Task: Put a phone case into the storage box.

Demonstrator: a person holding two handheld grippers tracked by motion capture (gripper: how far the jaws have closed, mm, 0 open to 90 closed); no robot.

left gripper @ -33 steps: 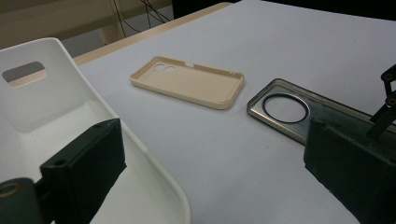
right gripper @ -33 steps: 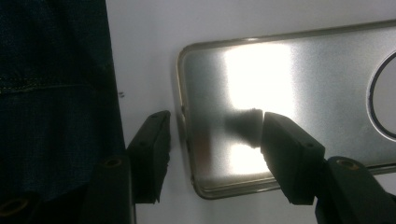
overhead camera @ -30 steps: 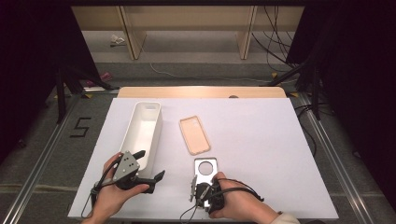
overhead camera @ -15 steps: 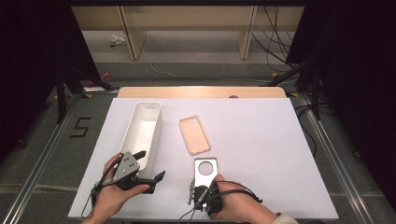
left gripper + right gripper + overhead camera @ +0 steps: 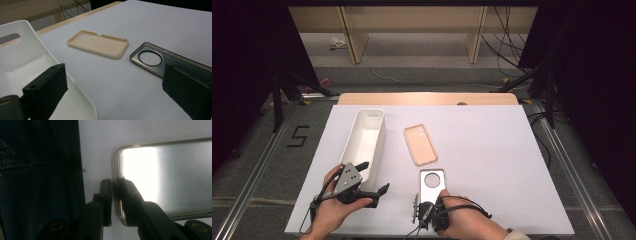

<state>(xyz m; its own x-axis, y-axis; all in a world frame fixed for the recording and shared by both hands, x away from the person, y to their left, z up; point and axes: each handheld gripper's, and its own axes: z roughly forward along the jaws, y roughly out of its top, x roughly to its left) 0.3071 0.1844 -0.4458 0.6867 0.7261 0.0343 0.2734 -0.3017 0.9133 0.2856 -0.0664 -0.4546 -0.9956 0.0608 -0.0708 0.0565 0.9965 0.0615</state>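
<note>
A grey see-through phone case [image 5: 432,183] with a round camera hole lies flat near the table's front edge. My right gripper [image 5: 432,201] is at its near end, and in the right gripper view my right gripper [image 5: 115,188] is shut on the rim of the case [image 5: 162,177]. A beige phone case [image 5: 420,144] lies hollow side up just beyond it. My left gripper [image 5: 373,177] is open beside the near end of the long white tray [image 5: 357,131], with one jaw over the tray's corner. In the left gripper view, my left gripper [image 5: 116,92] holds nothing, with the beige case [image 5: 100,44] ahead.
The white table top [image 5: 492,150] has a wooden strip [image 5: 427,98] along its far edge. The tray [image 5: 17,62] holds nothing. Blue denim [image 5: 37,170] shows below the table's front edge. Cables and stand legs lie on the floor beyond.
</note>
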